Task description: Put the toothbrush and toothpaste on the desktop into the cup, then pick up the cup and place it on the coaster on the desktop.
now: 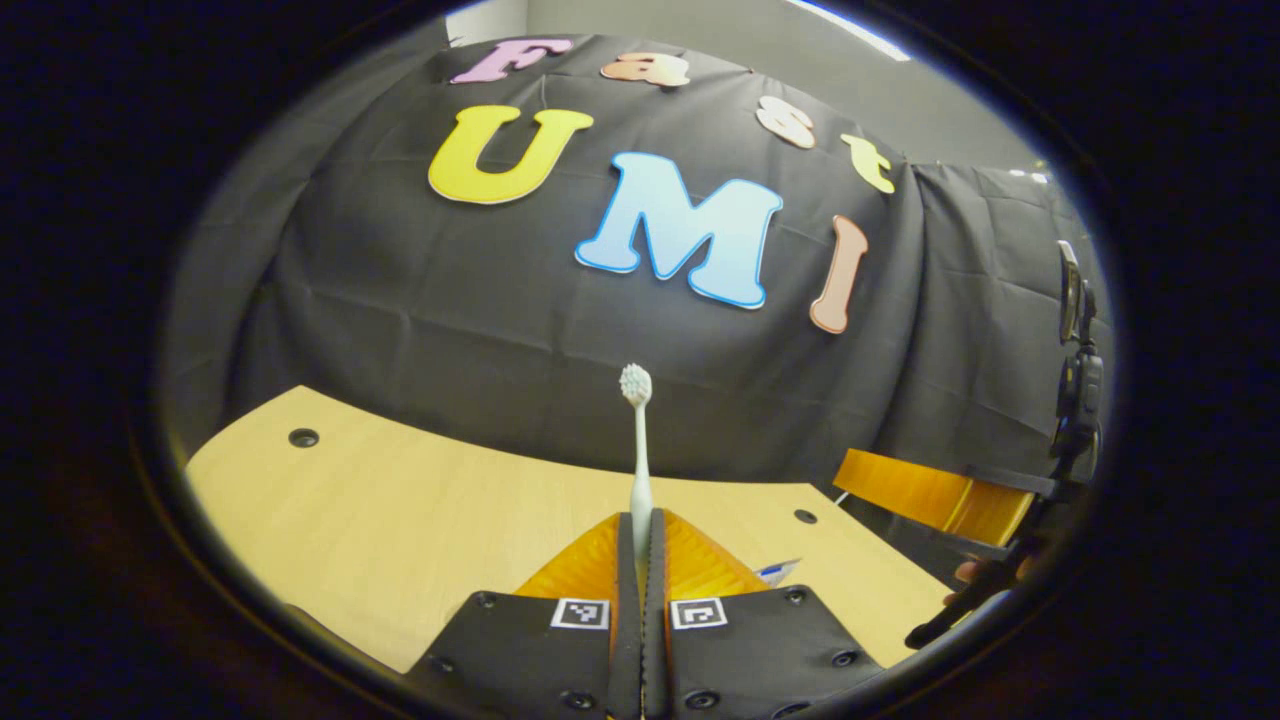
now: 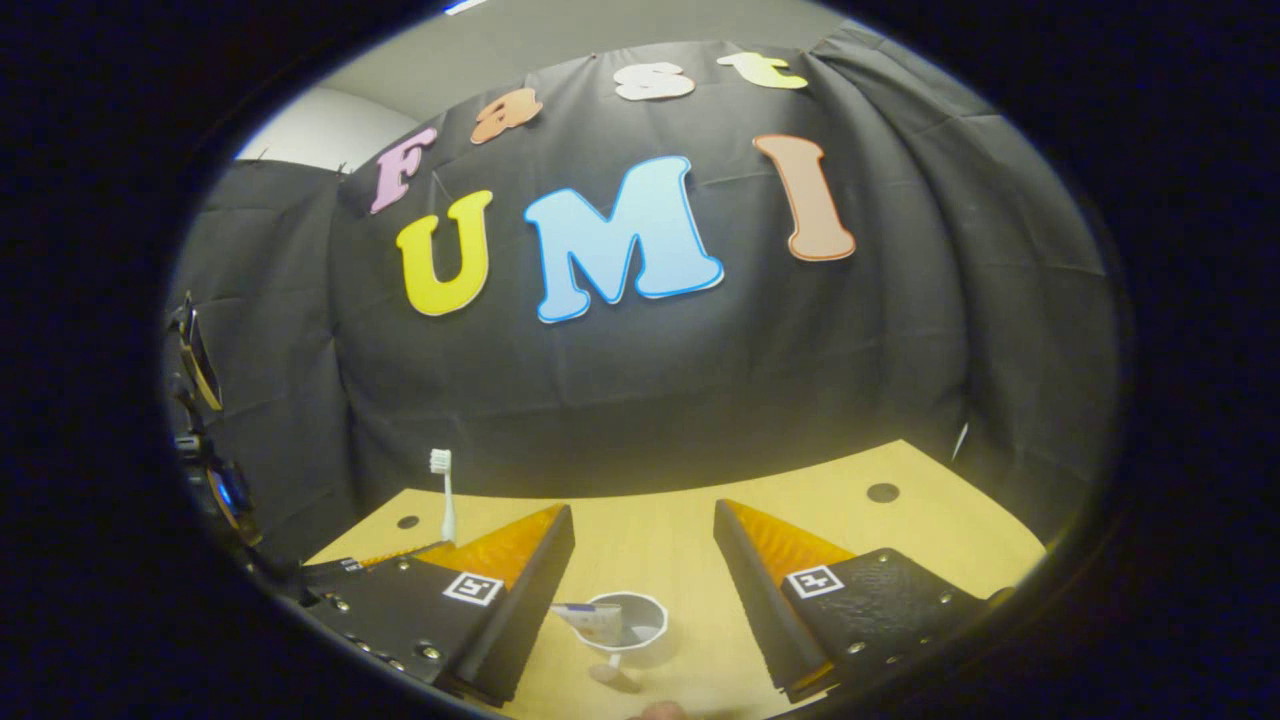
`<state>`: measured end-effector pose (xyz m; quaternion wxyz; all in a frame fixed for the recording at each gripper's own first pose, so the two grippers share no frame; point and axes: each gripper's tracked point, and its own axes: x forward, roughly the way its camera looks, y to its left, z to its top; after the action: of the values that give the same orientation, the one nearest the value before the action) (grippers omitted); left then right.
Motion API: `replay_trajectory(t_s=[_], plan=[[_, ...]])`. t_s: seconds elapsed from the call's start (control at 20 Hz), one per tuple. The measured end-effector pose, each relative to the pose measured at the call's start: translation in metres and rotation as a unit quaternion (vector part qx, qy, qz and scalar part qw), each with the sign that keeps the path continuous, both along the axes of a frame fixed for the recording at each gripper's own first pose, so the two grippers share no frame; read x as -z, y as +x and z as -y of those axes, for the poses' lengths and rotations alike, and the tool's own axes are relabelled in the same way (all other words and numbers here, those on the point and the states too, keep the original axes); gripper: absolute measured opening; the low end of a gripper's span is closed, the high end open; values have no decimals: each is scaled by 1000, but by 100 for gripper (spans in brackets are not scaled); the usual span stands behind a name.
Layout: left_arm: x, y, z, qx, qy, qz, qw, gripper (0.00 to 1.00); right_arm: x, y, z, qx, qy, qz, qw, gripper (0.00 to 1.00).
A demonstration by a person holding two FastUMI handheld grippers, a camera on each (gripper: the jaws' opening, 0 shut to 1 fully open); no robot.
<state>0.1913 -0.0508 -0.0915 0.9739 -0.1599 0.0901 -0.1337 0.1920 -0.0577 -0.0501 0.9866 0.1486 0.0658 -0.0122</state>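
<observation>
The left gripper (image 1: 641, 530) is pinched tight on the lower handle of the toothbrush (image 1: 638, 450), which stands upright with its bristle head at the top, well above the tabletop (image 1: 380, 520). The right gripper (image 2: 640, 560) is spread wide and holds nothing; the white cup (image 2: 628, 625) sits on the tabletop below and between its fingers. A toothpaste tube (image 2: 585, 618) already leans in the cup, its end poking over the rim on the side nearer the toothbrush.

The toothbrush looks light, thin and fairly stiff, with a smooth plastic handle that could swivel in a narrow pinch, so a hold low on the handle seems right. The cup appears light and easy to tip, more so with tall things inside, so I would take it across the body, not the rim. I cannot make out the coaster.
</observation>
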Motion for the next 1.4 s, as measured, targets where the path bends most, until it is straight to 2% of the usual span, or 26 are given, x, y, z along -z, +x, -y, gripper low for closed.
replay_trajectory(t_s=[0.3,0.6,0.9,1.4], plan=[[-12,30,27,21,-43,52,997,8,-8,-36,28,31,-2,-1,1000,88],[-3,48,54,45,-57,60,996,8,13,-61,37,38,6,-26,999,88],[30,58,66,59,-36,33,997,8,27,-69,41,38,23,-41,998,88],[50,44,71,74,-6,13,997,11,24,-70,42,35,39,-35,998,88]])
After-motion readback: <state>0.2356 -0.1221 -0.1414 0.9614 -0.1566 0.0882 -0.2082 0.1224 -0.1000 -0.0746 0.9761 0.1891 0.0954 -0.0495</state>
